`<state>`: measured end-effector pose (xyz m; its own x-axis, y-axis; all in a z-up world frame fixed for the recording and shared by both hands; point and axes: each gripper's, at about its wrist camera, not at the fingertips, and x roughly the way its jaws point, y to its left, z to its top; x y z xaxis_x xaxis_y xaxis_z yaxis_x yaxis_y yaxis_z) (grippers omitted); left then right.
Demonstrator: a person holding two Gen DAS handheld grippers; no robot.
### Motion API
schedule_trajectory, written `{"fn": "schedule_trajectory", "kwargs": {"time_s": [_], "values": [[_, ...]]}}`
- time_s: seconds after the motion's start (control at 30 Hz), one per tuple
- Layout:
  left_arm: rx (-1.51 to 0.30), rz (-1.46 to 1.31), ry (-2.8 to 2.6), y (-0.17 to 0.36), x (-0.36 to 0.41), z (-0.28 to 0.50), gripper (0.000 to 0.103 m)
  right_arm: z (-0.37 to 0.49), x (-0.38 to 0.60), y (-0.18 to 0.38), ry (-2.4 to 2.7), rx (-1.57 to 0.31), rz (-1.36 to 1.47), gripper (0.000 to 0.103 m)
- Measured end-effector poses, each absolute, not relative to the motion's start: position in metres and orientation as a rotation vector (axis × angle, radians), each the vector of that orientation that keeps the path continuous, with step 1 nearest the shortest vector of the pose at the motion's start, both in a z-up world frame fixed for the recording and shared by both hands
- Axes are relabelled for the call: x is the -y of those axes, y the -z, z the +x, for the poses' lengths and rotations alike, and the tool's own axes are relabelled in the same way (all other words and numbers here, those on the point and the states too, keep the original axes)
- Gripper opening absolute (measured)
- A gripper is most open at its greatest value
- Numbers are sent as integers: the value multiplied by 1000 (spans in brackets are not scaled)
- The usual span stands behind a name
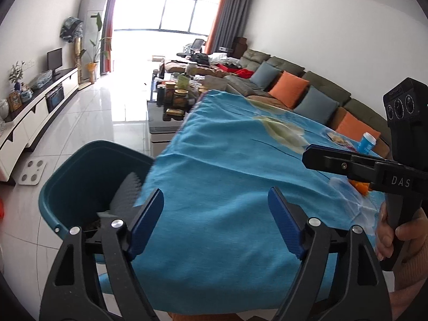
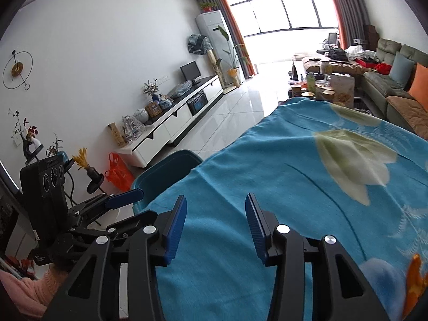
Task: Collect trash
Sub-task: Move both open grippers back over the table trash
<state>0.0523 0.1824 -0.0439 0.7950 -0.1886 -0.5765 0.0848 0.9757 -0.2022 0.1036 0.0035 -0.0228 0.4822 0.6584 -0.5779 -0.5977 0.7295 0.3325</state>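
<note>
Left wrist — bin (image 1: 80, 176) beside tablecloth (image 1: 227, 187)

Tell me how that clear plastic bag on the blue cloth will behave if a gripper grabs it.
The clear plastic bag lies flat and wrinkled on the blue cloth, so it is probably floppy and light. Its thin film may slip or bunch between the jaws. The orange bits at its top edge may shift if it is lifted.
</note>
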Motion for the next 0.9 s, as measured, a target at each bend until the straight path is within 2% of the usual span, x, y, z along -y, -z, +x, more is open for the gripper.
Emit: {"fn": "schedule_trajectory", "kwargs": {"time_s": [0.1,0.3,0.77,0.9], "values": [[-634,-146,207,44,-148,58,91,95,33,23,-692,-727,117,44],[-629,-106,313,43,-88,65,97,80,100,32,-536,-721,151,44],[-664,11,514,43,24,84,97,45,238,48,-190,-666,239,45],[-693,47,571,45,56,91,91,38,271,52,-98,-658,263,45]]}}
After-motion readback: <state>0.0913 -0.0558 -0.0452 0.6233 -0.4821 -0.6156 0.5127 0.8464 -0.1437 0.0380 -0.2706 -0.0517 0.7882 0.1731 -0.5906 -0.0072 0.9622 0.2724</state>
